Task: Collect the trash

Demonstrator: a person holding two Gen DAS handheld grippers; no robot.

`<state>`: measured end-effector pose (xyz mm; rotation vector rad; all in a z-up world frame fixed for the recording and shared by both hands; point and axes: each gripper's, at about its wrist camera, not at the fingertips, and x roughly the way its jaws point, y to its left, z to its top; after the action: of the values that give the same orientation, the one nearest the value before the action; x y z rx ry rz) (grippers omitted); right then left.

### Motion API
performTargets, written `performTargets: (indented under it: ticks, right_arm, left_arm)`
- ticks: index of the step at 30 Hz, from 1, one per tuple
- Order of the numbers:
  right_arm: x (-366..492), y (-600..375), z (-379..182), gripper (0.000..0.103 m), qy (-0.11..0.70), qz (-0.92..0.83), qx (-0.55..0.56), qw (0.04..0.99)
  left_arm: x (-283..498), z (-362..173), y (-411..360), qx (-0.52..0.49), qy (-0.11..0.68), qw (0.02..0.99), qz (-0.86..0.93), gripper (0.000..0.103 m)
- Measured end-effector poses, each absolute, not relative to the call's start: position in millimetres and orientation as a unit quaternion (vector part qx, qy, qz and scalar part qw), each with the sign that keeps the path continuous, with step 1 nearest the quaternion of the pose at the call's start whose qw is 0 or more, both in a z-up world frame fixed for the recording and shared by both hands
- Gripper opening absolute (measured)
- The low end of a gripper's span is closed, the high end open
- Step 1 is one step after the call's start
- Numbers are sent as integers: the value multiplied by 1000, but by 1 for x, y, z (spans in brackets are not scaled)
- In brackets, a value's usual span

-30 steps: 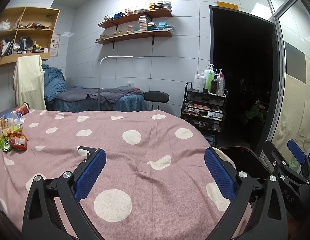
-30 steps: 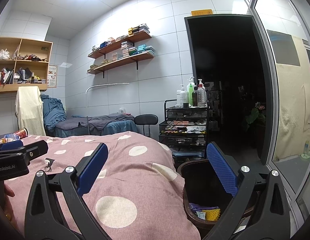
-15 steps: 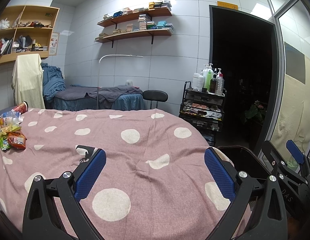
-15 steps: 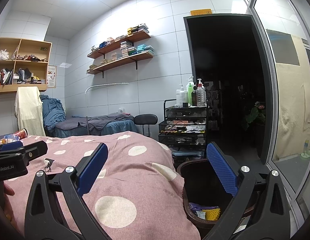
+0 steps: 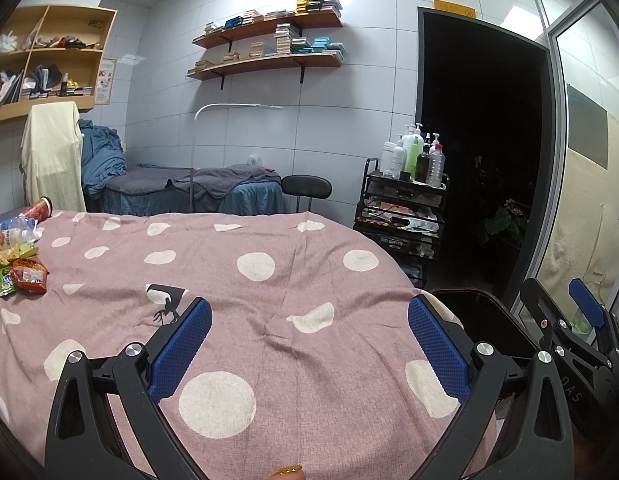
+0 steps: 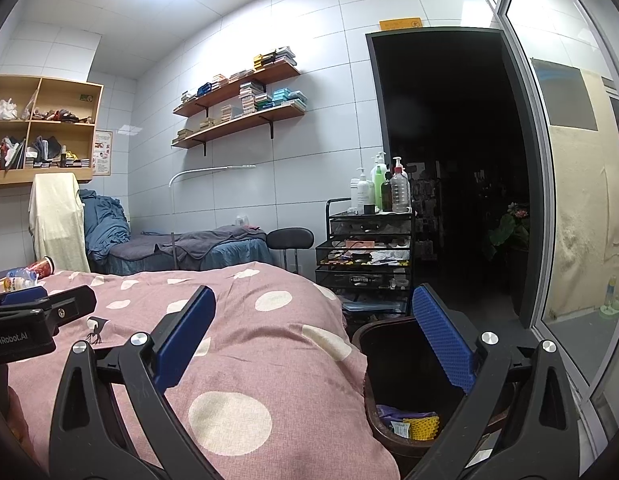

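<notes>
Both grippers, left gripper (image 5: 309,344) and right gripper (image 6: 313,340), hang spread and empty.
Some trash lies in the bin (image 6: 405,424) off the bed's right edge; wrappers (image 5: 19,272) and a bottle (image 5: 13,230) remain at the bedspread's (image 5: 293,280) far left edge.

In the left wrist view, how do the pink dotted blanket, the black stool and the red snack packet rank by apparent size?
1. Pink dotted blanket, by far the largest.
2. Black stool.
3. Red snack packet, slightly smaller; it lies nearer the camera, so the true order is unsure.

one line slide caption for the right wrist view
Open right gripper hangs over the dark bin beside the polka-dot bed.
</notes>
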<state>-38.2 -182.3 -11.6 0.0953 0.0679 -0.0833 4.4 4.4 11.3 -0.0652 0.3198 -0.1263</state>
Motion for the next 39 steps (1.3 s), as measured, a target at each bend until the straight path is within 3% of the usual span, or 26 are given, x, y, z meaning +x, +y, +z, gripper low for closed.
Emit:
performTargets:
  ticks: [39]
  right_arm:
    - [-37,-182,-9,97,40,-43,53,997]
  left_arm:
    - [7,12,11,-53,182,980,-65,98]
